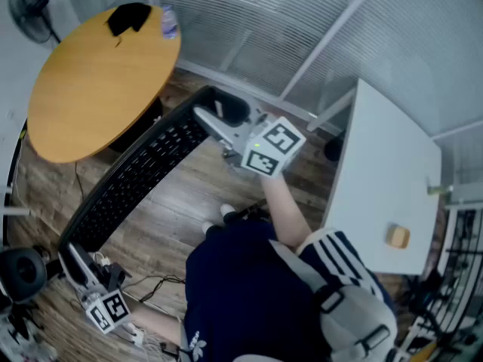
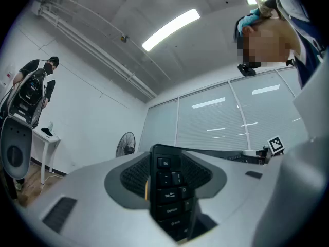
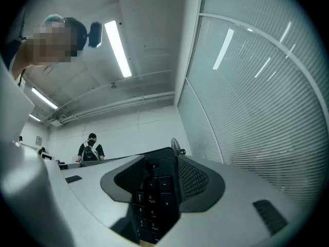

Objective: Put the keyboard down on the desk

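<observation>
1. The keyboard (image 1: pixel 139 176) is held in the air above the wooden floor (image 1: pixel 189 210), resting on no surface.
2. Its Esc-key end is clamped between the jaws of the left gripper (image 1: pixel 73 256); the jaws stand wide, pressed on the slab.
3. Its numpad end is clamped the same way by the right gripper (image 1: pixel 205 118).
4. In the head view the long axis runs diagonally, from lower left to upper right, and spans the gap between the grippers.
5. The white desk (image 1: pixel 377 164) lies to the right, beyond the right gripper, so the right hand is judged nearer to it.
6. A round wooden table (image 1: pixel 90 81) lies beside the keyboard at upper left.
</observation>
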